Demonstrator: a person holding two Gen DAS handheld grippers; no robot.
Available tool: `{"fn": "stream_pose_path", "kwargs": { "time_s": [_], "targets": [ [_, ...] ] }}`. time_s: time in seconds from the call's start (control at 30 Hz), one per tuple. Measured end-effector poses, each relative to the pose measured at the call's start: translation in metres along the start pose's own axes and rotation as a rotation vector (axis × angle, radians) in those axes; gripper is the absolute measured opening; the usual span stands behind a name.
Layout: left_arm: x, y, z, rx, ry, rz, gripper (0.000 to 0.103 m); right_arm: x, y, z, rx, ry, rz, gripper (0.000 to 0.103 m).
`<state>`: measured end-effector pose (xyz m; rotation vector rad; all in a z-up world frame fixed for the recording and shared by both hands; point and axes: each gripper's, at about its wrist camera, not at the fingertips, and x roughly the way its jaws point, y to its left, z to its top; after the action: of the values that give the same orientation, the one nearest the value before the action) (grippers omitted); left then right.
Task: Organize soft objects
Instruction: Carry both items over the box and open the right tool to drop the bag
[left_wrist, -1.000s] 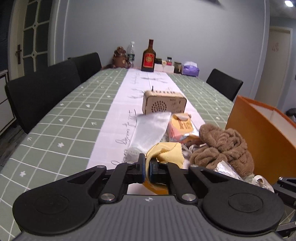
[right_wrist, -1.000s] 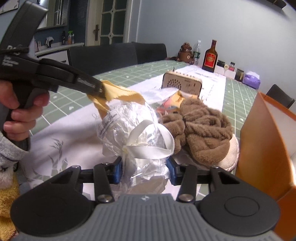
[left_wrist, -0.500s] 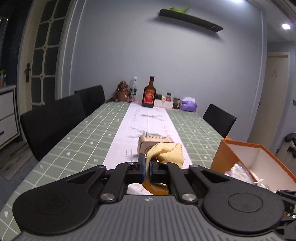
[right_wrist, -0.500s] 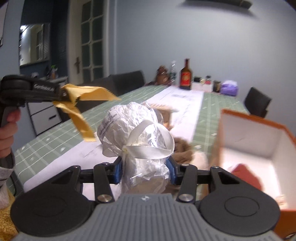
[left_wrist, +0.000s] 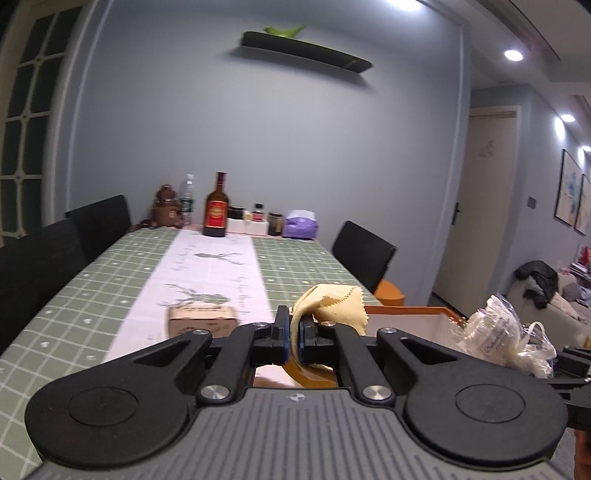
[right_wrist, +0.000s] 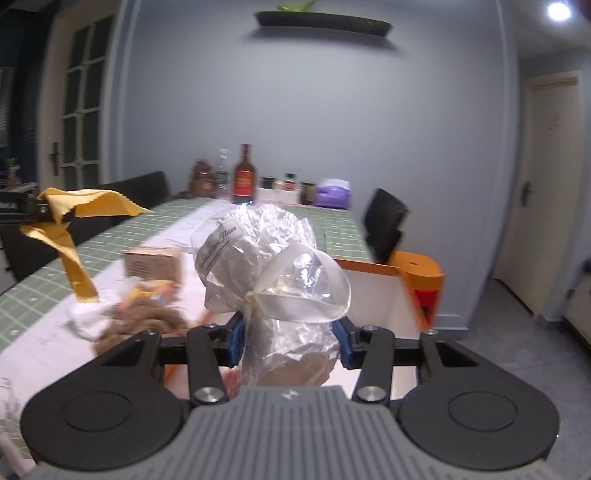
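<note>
My left gripper is shut on a yellow cloth with zigzag edges, held in the air above the table. In the right wrist view that yellow cloth hangs at the left, pinched by the left gripper. My right gripper is shut on a clear crinkly plastic bag tied with a white ribbon. The same plastic bag shows at the right of the left wrist view. An orange box with a white inside stands open just beyond the bag. A brown towel lies on the table at the left.
A small wooden box sits on the white runner of the green checked tablecloth. Bottles and jars stand at the far end. Black chairs line both sides. A doorway opens at the right.
Both grippers have risen and swung right with their loads. The yellow cloth and the plastic bag left the table pile; the orange box now lies under the right gripper.
</note>
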<state>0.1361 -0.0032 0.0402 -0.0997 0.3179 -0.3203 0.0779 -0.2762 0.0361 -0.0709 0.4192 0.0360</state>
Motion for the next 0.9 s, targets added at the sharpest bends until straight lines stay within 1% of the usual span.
{"fn": "stream_pose_path", "kwargs": {
  "time_s": [0.1,0.17,0.23,0.3,0.37,0.53,0.57,0.63,0.7,0.77,0.83,0.9],
  "targets": [
    [0.018,-0.02,-0.002,0.011,0.005,-0.064,0.005,0.009,-0.017,0.001,0.003,0.032,-0.057,0.047],
    [0.032,-0.033,-0.006,0.02,0.018,-0.097,0.005,0.02,-0.026,0.0,-0.02,0.07,-0.088,0.047],
    [0.04,-0.044,-0.012,0.032,0.014,-0.137,0.005,0.032,-0.038,-0.002,-0.027,0.113,-0.101,0.047],
    [0.05,-0.054,-0.016,0.041,0.022,-0.159,0.005,0.047,-0.048,-0.004,-0.021,0.163,-0.1,0.047],
    [0.059,-0.063,-0.019,0.042,0.039,-0.167,0.005,0.062,-0.056,-0.005,-0.012,0.206,-0.091,0.047],
    [0.08,-0.077,-0.027,0.036,0.081,-0.164,0.005,0.105,-0.068,-0.003,0.008,0.318,-0.039,0.047],
    [0.083,-0.079,-0.028,0.039,0.09,-0.158,0.005,0.109,-0.069,0.001,0.006,0.323,-0.04,0.047],
    [0.088,-0.083,-0.03,0.047,0.102,-0.146,0.005,0.115,-0.068,0.005,-0.009,0.332,-0.085,0.047],
    [0.092,-0.085,-0.03,0.049,0.113,-0.14,0.005,0.116,-0.062,0.003,-0.064,0.346,-0.103,0.048],
    [0.094,-0.086,-0.031,0.044,0.121,-0.138,0.005,0.121,-0.059,-0.001,-0.09,0.377,-0.124,0.049],
    [0.097,-0.089,-0.031,0.047,0.125,-0.141,0.005,0.121,-0.057,0.0,-0.091,0.382,-0.133,0.061],
    [0.101,-0.092,-0.03,0.061,0.125,-0.137,0.005,0.123,-0.053,0.003,-0.074,0.389,-0.106,0.07]
  ]
}}
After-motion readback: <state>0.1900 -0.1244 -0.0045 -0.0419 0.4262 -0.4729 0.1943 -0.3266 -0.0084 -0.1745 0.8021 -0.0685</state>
